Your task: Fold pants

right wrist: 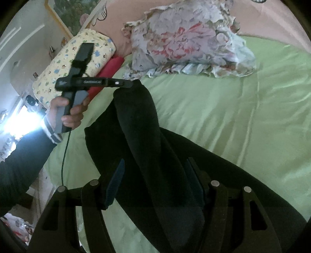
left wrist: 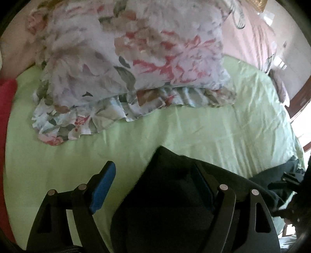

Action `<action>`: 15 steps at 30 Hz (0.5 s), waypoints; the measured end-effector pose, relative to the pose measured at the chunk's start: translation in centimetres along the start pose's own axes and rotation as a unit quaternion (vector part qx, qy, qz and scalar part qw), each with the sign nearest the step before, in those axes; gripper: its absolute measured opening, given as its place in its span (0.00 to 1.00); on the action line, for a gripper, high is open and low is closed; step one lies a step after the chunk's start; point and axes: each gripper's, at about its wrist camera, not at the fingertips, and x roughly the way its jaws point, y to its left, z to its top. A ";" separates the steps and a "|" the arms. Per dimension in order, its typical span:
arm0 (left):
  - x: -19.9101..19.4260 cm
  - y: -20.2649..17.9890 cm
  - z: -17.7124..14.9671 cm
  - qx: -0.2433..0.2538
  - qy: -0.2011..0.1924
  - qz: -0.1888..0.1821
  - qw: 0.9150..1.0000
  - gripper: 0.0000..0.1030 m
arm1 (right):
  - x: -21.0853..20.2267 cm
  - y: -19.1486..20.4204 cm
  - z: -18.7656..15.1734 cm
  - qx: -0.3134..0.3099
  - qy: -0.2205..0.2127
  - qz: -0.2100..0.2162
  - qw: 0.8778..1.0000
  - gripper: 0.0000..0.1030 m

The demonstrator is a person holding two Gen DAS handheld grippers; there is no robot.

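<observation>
Dark pants (right wrist: 147, 148) lie in a bunched heap on the green bed sheet (right wrist: 223, 109). In the left wrist view the pants (left wrist: 171, 198) fill the space between my left gripper (left wrist: 155, 186) fingers, whose jaws stand wide apart. In the right wrist view the left gripper (right wrist: 124, 83) sits at the far tip of the pants, a hand holding its handle. My right gripper (right wrist: 155, 179) is open, its blue pads on either side of a thick fold of the pants.
A floral ruffled pillow (left wrist: 136, 58) lies at the head of the bed. A yellow patterned pillow (right wrist: 73, 64) and a red cloth (right wrist: 108, 72) lie at the left side. A pink headboard (right wrist: 272, 17) stands behind.
</observation>
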 end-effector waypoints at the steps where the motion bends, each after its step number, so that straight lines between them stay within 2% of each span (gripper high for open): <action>1: 0.3 0.1 0.1 0.001 0.005 -0.003 1.000 0.78 | 0.3 0.0 0.2 0.002 0.004 0.003 1.000 0.63; 5: 1.3 0.4 0.4 -0.002 0.010 -0.012 1.000 0.73 | 1.5 -0.1 0.5 0.002 0.015 -0.005 1.000 0.63; 7: 1.4 0.1 0.2 0.002 0.010 -0.026 1.000 0.61 | 2.0 -0.2 0.6 0.005 0.020 -0.006 1.000 0.63; 9: 1.5 -0.5 -0.1 0.014 0.017 -0.029 0.999 0.34 | 2.6 -0.4 0.7 0.012 0.025 -0.006 1.000 0.63; 10: 1.6 -0.8 -0.3 0.021 0.019 -0.025 0.999 0.26 | 2.8 -0.5 0.7 0.015 0.027 -0.009 0.999 0.61; 12: 1.2 -1.4 -0.7 0.034 0.010 -0.006 0.999 0.16 | 3.2 -0.4 0.8 0.011 0.029 -0.015 0.999 0.44; 13: 0.9 -1.6 -0.9 0.037 0.003 -0.004 0.999 0.11 | 3.3 -0.4 0.9 0.010 0.029 -0.017 0.999 0.30; 14: 0.3 -1.6 -1.2 0.035 -0.008 -0.003 0.999 0.07 | 3.2 -0.3 0.9 0.010 0.027 -0.018 0.999 0.20; 15: -0.2 -1.4 -1.3 0.031 -0.017 -0.006 0.999 0.06 | 3.1 -0.2 0.9 0.010 0.024 -0.018 0.999 0.18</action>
